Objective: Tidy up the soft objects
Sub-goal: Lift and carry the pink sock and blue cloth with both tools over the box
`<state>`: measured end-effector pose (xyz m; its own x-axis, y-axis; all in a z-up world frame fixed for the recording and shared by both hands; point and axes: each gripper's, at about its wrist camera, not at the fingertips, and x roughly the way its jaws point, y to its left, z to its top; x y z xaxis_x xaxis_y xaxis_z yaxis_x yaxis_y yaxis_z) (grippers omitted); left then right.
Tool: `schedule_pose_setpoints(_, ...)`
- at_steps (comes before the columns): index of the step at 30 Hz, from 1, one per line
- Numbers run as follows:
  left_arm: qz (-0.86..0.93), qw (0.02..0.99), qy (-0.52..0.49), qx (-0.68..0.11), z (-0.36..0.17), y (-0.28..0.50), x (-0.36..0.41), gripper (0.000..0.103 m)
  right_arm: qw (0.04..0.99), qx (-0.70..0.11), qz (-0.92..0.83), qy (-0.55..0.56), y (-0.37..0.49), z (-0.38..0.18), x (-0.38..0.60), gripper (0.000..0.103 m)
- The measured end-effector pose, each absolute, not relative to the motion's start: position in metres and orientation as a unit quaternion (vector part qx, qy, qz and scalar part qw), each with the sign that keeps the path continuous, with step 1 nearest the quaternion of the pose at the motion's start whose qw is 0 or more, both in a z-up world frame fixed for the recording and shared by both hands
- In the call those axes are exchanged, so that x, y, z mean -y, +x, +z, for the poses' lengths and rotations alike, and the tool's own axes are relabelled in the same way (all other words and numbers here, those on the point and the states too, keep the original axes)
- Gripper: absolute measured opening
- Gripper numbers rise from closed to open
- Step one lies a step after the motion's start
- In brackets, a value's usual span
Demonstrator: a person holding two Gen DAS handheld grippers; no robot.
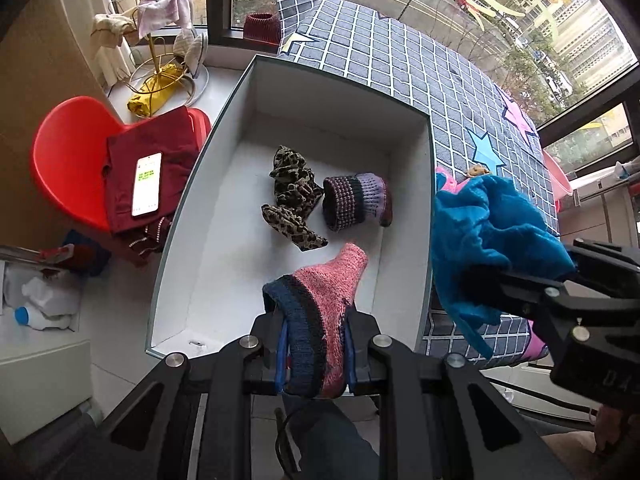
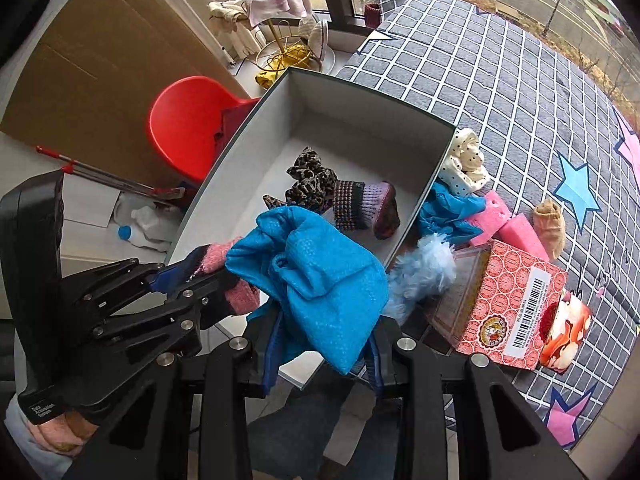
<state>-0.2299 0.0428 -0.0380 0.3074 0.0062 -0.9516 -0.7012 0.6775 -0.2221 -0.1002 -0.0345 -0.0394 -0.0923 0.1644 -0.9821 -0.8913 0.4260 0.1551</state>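
Note:
My left gripper point(image 1: 316, 356) is shut on a pink knitted sock with a navy cuff point(image 1: 328, 288), hanging over the near end of the open grey box point(image 1: 430, 216). My right gripper point(image 2: 320, 356) is shut on a crumpled blue cloth point(image 2: 320, 276), held over the box's near right corner. From the left wrist view that blue cloth point(image 1: 492, 236) and the right gripper point(image 1: 520, 292) appear at the right. On the box floor lie a leopard-print fabric piece point(image 1: 294, 196) and a purple striped knitted sock point(image 1: 356, 200).
A checked bedspread point(image 2: 500, 92) holds a dotted cream cloth point(image 2: 464, 166), another blue cloth point(image 2: 444, 212), pink sponges point(image 2: 516, 232), a fluffy light-blue item point(image 2: 424, 276) and a red patterned carton point(image 2: 508, 312). At left stand a red chair point(image 1: 68, 152) with maroon clothing and a phone point(image 1: 146, 184), and a gold rack point(image 1: 160, 68).

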Motion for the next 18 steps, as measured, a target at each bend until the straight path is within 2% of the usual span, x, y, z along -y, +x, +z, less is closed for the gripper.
schedule_pose_setpoints(18,0.246,0.728,-0.327,-0.55,-0.05,-0.233,-0.047,0.023,0.587,-0.603,0.44,-0.314,-0.105,-0.052,0.023,0.036)
